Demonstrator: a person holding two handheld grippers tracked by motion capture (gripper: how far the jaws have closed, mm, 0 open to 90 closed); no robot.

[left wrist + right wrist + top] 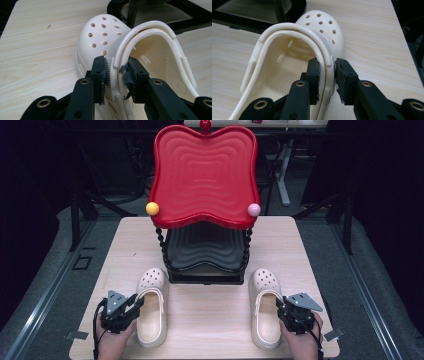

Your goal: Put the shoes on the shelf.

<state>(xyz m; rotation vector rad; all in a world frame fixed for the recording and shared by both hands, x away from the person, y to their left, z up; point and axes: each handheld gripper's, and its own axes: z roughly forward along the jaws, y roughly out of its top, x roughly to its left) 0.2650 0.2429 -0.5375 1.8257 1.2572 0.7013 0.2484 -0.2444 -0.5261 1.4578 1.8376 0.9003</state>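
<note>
I am sitting at a pale wooden worktop (210, 315), holding a two-jaw gripper in each hand. On it, two cream clogs with holed toes are lying side by side, toes pointing to twelve o'clock, well apart from each other. My left gripper (131, 304) is sitting at about seven o'clock on the worktop, and its jaws are pinching the outer side wall of the left clog (151, 305), one pad outside the wall, the other inside the opening. My right gripper (281, 307) is sitting at about five o'clock, and its jaws are pinching the outer side wall and strap of the right clog (265, 307) the same way. At twelve o'clock beyond the clogs, a two-tier stand is rising: a black lower tray (205, 255) under a red wavy upper tray (204, 175), with a yellow ball (152, 208) and a pink ball (254, 210) at its front corners.
</note>
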